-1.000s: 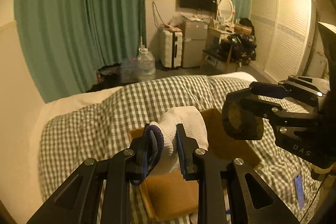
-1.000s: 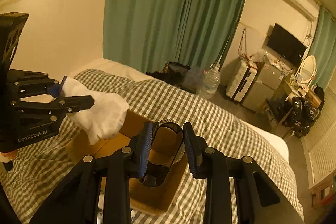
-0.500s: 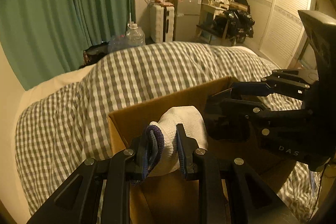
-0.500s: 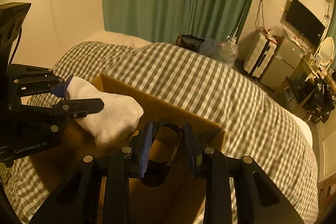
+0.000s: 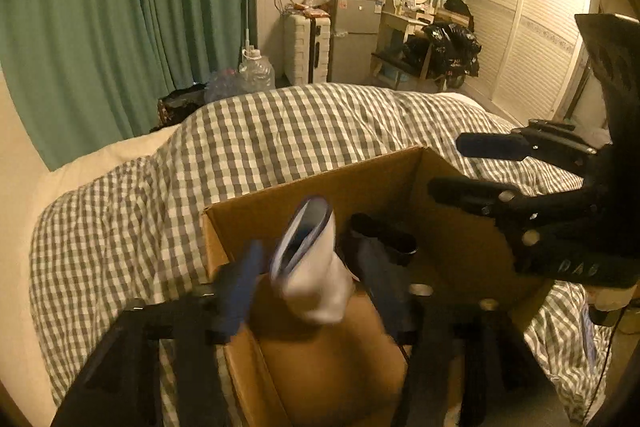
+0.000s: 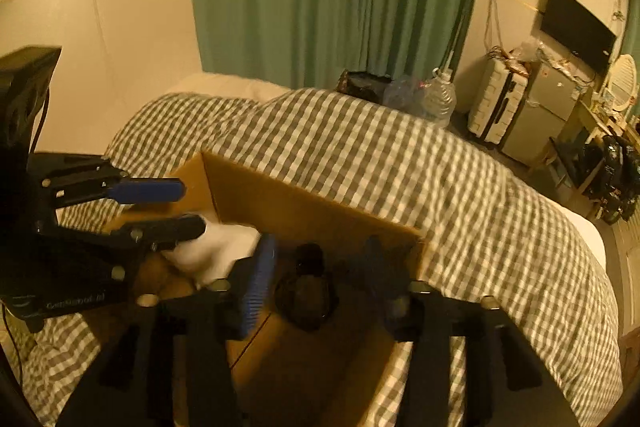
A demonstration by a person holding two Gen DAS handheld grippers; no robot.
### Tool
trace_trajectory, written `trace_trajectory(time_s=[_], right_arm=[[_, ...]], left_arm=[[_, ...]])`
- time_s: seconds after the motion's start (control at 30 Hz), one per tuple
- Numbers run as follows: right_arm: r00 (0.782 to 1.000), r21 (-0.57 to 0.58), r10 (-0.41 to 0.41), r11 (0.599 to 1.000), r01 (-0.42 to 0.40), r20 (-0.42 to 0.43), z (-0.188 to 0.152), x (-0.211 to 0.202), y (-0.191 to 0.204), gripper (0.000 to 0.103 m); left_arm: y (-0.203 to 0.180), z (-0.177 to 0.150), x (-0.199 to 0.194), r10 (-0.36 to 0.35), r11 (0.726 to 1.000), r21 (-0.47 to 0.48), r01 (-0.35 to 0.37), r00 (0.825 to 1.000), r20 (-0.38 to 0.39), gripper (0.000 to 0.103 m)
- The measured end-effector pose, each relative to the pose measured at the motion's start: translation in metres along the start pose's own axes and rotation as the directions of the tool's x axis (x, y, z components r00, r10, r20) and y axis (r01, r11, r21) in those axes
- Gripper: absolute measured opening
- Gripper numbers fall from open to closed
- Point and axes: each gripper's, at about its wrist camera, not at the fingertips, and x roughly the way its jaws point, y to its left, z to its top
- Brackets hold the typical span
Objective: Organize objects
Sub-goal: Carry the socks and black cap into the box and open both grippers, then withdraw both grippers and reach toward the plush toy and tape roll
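A white sock (image 5: 310, 267) with a blue-edged cuff hangs blurred over the open cardboard box (image 5: 304, 189), with a dark sock (image 6: 306, 291) at its three o'clock. The left gripper (image 5: 316, 281) has its tongs spread wide, gripping nothing. The right gripper (image 6: 316, 281), at three o'clock, is parted too. The box rests on a checked duvet (image 5: 280, 131).

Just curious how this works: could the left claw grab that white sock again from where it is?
Probably yes: the left gripper stands open right around the white sock inside the open-topped cardboard box, with nothing between them.
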Motion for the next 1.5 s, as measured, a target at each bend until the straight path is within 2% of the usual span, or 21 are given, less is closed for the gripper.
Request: trace_trajectory(time_s=[0.2, 0.37, 0.43, 0.53, 0.63, 0.77, 0.83, 0.97, 1.2, 1.5], right_arm=[[0.998, 0.019, -0.040, 0.999, 0.039, 0.052, 0.003, -0.044, -0.003, 0.054], [0.993, 0.022, -0.068, 0.998, 0.066, 0.101, 0.005, -0.088, 0.001, 0.070], [0.991, 0.031, -0.068, 0.997, 0.065, 0.116, 0.004, -0.105, 0.004, 0.087], [0.989, 0.052, -0.068, 0.997, 0.062, 0.133, 0.002, -0.130, 0.009, 0.092], [0.986, 0.045, -0.085, 0.996, 0.079, 0.145, -0.003, -0.155, 0.017, 0.098], [0.975, 0.035, -0.131, 0.991, 0.127, 0.178, -0.011, -0.189, 0.031, 0.101], [0.973, 0.031, -0.129, 0.992, 0.125, 0.190, -0.015, -0.205, 0.038, 0.101], [0.969, 0.004, -0.131, 0.991, 0.133, 0.211, -0.031, -0.238, 0.055, 0.101], [0.969, -0.067, -0.112, 0.989, 0.130, 0.220, -0.056, -0.269, 0.084, 0.101], [0.981, -0.130, -0.083, 0.986, 0.107, 0.178, -0.096, -0.275, 0.115, 0.101]], left_arm=[[-0.008, 0.004, -0.037, 0.013, 1.000, -0.001, -0.013, 0.999, 0.040, 0.070], [-0.016, 0.008, -0.079, 0.034, 0.999, -0.006, -0.034, 0.995, 0.090, 0.083], [-0.019, 0.009, -0.096, 0.047, 0.999, 0.000, -0.047, 0.992, 0.114, 0.088], [-0.025, 0.008, -0.124, 0.069, 0.998, -0.006, -0.069, 0.985, 0.159, 0.096], [-0.028, 0.006, -0.147, 0.111, 0.994, -0.028, -0.108, 0.976, 0.188, 0.099], [-0.038, -0.004, -0.179, 0.152, 0.988, -0.028, -0.149, 0.964, 0.216, 0.101], [-0.043, -0.013, -0.194, 0.185, 0.983, -0.037, -0.182, 0.955, 0.230, 0.101], [-0.048, -0.030, -0.215, 0.212, 0.977, -0.069, -0.201, 0.949, 0.232, 0.102], [-0.054, -0.070, -0.239, 0.269, 0.961, -0.134, -0.242, 0.931, 0.249, 0.102], [-0.060, -0.121, -0.245, 0.253, 0.958, -0.191, -0.214, 0.945, 0.208, 0.102]])
